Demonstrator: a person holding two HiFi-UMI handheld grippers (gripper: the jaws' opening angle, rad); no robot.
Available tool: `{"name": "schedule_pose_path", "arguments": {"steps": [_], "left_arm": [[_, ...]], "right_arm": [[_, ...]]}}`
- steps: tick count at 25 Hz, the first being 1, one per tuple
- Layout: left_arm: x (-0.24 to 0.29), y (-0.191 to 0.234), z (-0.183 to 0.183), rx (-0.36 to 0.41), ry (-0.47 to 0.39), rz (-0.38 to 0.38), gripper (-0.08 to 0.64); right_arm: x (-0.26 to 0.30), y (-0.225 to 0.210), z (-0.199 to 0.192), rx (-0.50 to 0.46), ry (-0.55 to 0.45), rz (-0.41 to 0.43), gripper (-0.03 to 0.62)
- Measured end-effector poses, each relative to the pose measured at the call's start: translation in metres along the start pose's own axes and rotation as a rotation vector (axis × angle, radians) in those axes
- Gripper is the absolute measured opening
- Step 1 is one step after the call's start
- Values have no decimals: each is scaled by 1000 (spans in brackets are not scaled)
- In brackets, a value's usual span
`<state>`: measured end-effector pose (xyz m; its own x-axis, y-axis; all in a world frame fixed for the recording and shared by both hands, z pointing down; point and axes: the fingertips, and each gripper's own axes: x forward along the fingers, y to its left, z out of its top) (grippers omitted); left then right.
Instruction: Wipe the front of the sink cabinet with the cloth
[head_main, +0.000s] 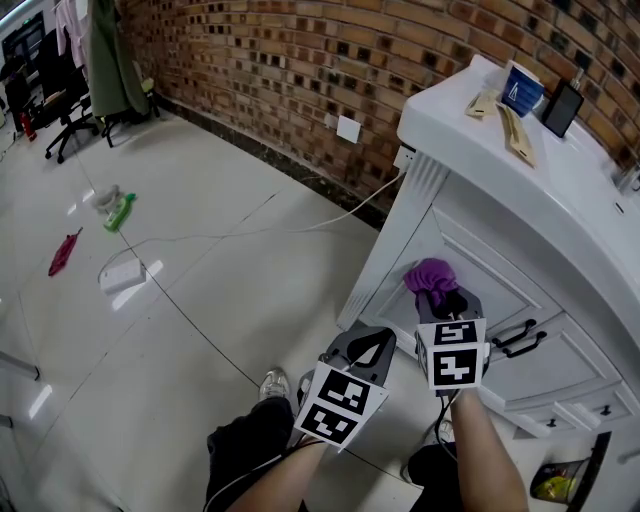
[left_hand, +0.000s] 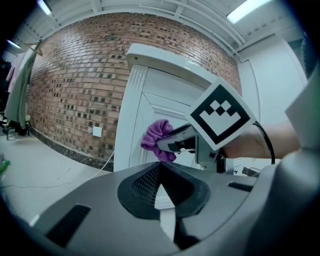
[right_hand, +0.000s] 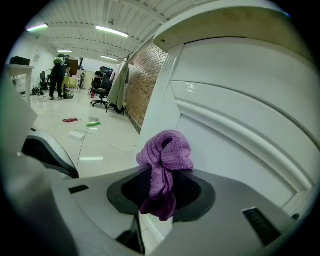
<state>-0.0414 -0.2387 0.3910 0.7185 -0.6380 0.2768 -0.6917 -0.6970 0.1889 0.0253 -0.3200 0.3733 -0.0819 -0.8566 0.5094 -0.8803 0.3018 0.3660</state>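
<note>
Cloth (right_hand: 165, 155): purple, bunched, pinched in the right tongs (head_main: 443, 300), its wad up at the white door panel of the sink cabinet (head_main: 480, 245).
Left tongs (left_hand: 160, 170): pressed together on nothing, at 8 o'clock of the right pair, short of the cabinet.
Door handles (head_main: 520, 338): black, at 4 o'clock of the cloth.
Worktop (head_main: 450, 125): white, carrying a blue container (head_main: 520, 88).

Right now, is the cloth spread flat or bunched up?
Bunched up: the cloth is a crumpled purple wad pinched in the right claw.
</note>
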Motion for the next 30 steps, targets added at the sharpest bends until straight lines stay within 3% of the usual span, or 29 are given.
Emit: {"name": "schedule_pose_path", "arguments": {"steps": [12,22,30], "left_arm": [[-15,23,-21,-3,60,40,2],[-20,27,-34,12,91,37,2],[-11,17,-35,32,104,12,2]], "right_arm": [[17,30,12,-41,-36,39,117],[49,57,-13,-82,9,83,117],[37,39,-37,-30,28,19,117]]}}
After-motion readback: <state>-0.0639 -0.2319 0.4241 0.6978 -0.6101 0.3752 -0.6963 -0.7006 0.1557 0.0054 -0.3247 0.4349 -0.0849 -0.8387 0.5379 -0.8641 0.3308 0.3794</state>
